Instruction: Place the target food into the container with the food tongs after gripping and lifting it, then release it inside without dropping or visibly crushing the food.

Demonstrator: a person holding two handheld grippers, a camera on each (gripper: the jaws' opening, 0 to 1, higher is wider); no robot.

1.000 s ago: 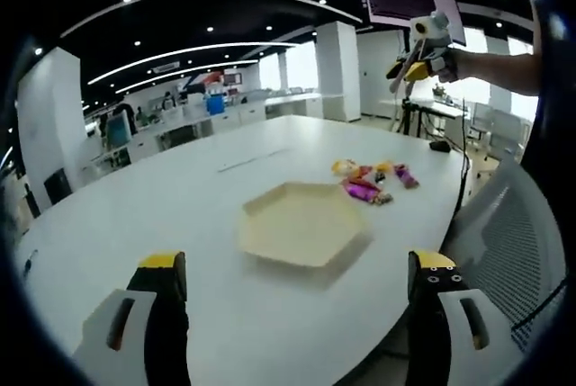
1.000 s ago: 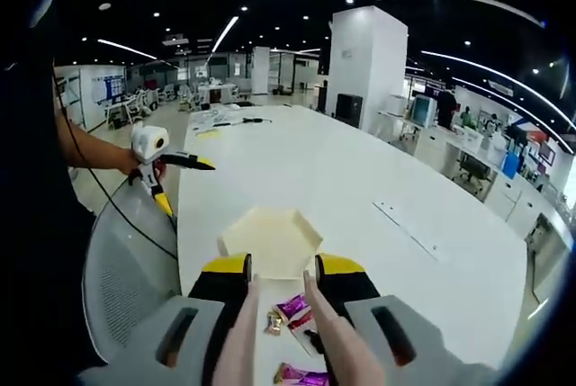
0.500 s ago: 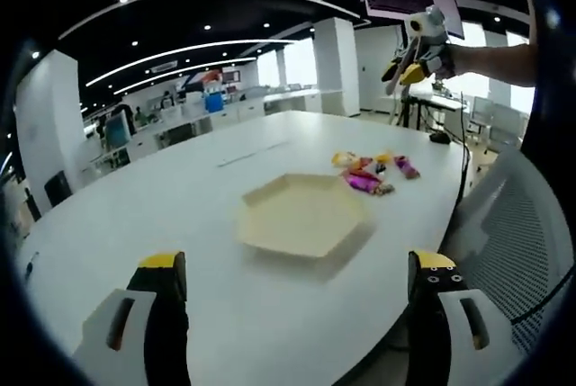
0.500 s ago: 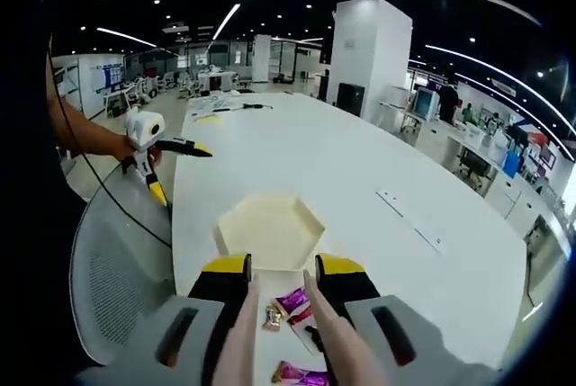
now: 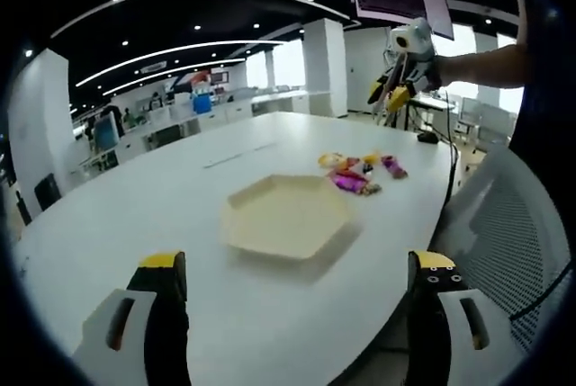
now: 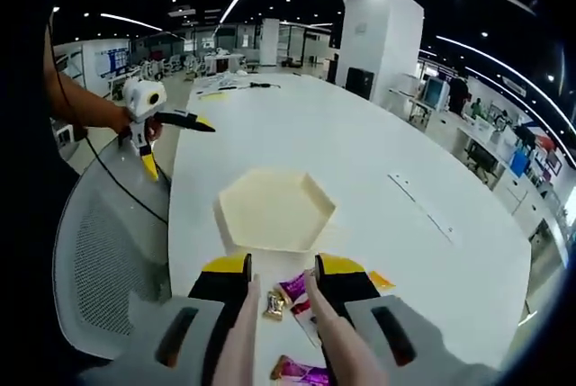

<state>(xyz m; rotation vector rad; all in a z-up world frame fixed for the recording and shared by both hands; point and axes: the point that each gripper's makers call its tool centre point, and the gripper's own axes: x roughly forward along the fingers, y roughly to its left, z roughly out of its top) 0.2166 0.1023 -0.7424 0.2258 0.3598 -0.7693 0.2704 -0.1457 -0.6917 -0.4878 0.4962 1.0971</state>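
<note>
So the right hand-held gripper (image 6: 279, 289) is clenched on a pair of food tongs (image 6: 241, 336), whose pale arms run forward between the jaws and stand parted at the tips, gripping nothing yet; the wrapped candies (image 6: 292, 294) lie on the white counter (image 6: 360, 170) right under those tips, with more purple wrappers at 6 o'clock; the cream hexagonal tray (image 6: 272, 210) sits empty just past them toward 12 o'clock.

From the left gripper view the tray (image 5: 286, 217) is dead centre and the candy pile (image 5: 353, 172) sits just beside it at about 2 o'clock; the left hand-held gripper (image 5: 301, 287) is released, jaws wide apart, holding nothing, hovering off the near counter edge.

My guess on handling: those candies look tiny and light, foil or plastic wraps, so slippery and crinkly; I'd pinch one across its middle body, not the twisted ends, since the ends would probably slide out; gentle squeeze only, soft filling could squash.
</note>
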